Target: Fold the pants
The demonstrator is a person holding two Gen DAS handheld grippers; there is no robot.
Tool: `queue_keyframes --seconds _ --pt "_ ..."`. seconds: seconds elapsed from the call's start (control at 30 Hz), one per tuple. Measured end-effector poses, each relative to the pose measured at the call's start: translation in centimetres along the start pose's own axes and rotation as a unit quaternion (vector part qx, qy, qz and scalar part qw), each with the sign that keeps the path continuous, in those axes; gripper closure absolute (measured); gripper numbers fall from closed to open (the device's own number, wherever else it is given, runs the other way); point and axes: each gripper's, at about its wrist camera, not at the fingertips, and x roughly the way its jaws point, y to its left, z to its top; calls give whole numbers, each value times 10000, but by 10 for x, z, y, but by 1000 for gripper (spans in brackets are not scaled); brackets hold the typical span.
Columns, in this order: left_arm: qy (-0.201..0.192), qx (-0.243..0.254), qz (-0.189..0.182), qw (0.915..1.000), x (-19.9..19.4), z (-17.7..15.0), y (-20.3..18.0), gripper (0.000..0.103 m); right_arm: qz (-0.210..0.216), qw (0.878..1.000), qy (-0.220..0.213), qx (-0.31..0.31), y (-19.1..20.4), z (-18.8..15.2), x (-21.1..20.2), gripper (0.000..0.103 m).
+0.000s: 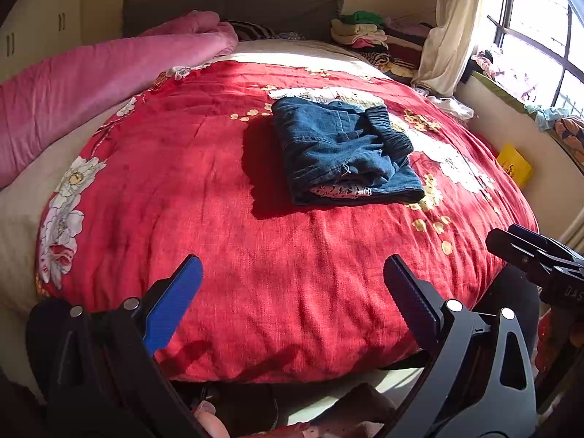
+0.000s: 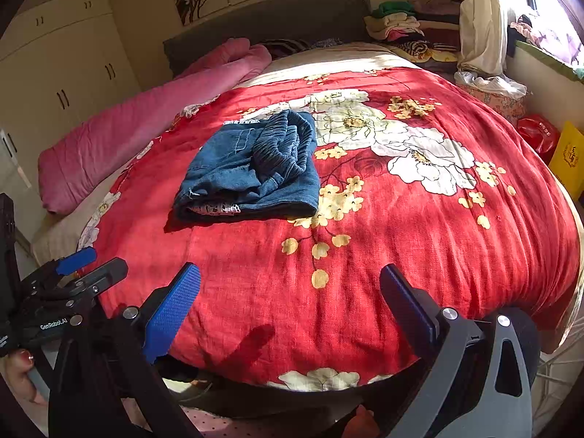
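Note:
Blue denim pants lie folded into a compact bundle on the red floral quilt; a patterned lining shows at the near end. In the right wrist view the same pants sit left of centre on the quilt. My left gripper hangs open over the quilt's near edge, well short of the pants, with nothing between its blue pads. My right gripper is also open and empty, held back from the pants. Each gripper shows in the other's view: the right gripper at the right edge, the left gripper at lower left.
A rolled pink blanket lies along the bed's left side. Stacked clothes sit by the headboard, near a curtain and window. A yellow box and red bag stand beside the bed's right side. Cupboards line the left wall.

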Motion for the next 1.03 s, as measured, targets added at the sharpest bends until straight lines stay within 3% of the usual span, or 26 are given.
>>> queue_keyframes --seconds 0.43,0.53,0.63,0.8,0.83,0.9,1.0,1.03 --pt "48 -124 16 9999 0 1 5 10 -63 10000 11 6 -4 -1 1 5" --pt "29 -249 173 9995 0 4 12 10 -148 9999 16 14 -9 0 2 5" --pt "-144 -314 295 9990 -3 9 21 10 -232 9997 45 68 -18 2 7 5" --pt "-486 -821 239 9951 -2 32 57 10 -415 9986 122 290 -57 16 26 5" --pt "-433 -922 316 9943 7 40 69 10 -517 9979 156 366 -71 23 33 5" --pt "-87 -944 835 9920 34 57 95 10 -772 9954 177 548 -106 39 45 5" --pt "291 -1014 1543 9824 79 84 146 10 -1227 9885 225 858 -174 71 67 5" --pt "445 -1062 1773 9774 94 93 166 10 -1227 9885 225 858 -174 71 67 5"
